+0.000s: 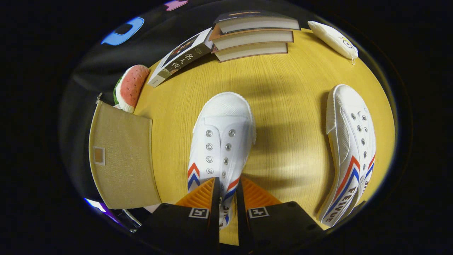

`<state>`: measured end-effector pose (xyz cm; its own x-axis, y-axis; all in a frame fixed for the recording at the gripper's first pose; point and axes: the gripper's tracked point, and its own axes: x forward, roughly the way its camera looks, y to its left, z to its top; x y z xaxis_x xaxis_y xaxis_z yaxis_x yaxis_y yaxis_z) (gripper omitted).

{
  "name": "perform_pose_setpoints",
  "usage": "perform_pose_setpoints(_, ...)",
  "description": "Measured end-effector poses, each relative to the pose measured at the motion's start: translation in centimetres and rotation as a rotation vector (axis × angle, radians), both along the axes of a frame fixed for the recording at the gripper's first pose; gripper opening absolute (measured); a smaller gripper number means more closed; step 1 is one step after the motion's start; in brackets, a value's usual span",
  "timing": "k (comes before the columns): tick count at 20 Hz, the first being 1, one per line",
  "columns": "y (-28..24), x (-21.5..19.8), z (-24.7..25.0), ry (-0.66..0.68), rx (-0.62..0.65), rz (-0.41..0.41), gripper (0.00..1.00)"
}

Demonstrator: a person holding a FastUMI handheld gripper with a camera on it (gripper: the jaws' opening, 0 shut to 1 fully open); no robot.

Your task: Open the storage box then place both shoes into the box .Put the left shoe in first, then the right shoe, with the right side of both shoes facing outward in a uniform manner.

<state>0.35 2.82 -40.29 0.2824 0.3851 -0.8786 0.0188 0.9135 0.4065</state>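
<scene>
Gripper (226, 202) jaws stand narrow, pinching the rear side wall of a white shoe (221, 136) whose toe points away over the yellow wooden surface (283, 106). Right of that shoe, well apart, a second white shoe (348, 148) lies tilted on its side. Left of it sits a tan fabric storage box (122, 159), flap shut, contents hidden. Beyond it are stacked books (253, 35).

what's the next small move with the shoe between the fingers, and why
Probably carry the white canvas shoe with red and blue stripes toward the beige fabric storage box. The hand-held gripper appears shut on the shoe's heel side wall, the box stands just beside it on the yellow wooden table, and the second white canvas shoe lies apart.
</scene>
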Motion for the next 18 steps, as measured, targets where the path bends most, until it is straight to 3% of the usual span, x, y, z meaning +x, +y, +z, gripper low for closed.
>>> perform_pose_setpoints(1,-0.1,-0.1,0.0,0.005,0.011,-0.011,0.17)
perform_pose_setpoints(4,-0.3,-0.1,0.0,0.032,0.080,-0.071,0.07)
perform_pose_setpoints(13,0.2,-1.1,3.4,0.003,0.097,-0.109,0.07)
perform_pose_setpoints(18,0.4,-1.4,8.1,-0.043,0.125,-0.156,0.07)
